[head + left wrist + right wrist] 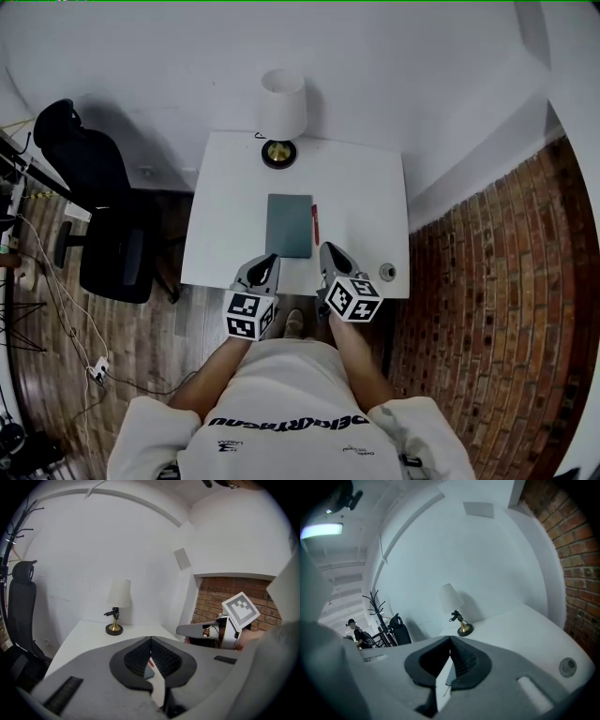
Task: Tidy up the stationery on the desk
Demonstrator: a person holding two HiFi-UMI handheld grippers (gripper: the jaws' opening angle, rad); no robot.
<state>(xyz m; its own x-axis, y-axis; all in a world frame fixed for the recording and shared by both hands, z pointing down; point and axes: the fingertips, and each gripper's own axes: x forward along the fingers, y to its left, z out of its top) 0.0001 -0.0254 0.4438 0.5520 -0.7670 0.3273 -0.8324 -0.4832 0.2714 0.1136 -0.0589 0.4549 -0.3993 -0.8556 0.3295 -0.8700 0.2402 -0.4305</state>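
On the white desk [366,202] a teal notebook [289,225] lies flat in the middle. A red pen [315,225] lies along its right edge. My left gripper [270,259] hovers over the desk's front edge, just below the notebook, shut and empty. My right gripper [327,249] is beside it, near the pen's lower end, also shut with nothing in it. In the left gripper view the jaws [151,640] meet tip to tip, and the right gripper [206,630] shows to the right. In the right gripper view the jaws [450,639] are likewise closed.
A lamp [281,117] with a white shade stands at the desk's back edge. A small round grey object [387,272] sits near the front right corner. A black office chair [94,206] stands left of the desk; a brick wall [506,281] runs on the right.
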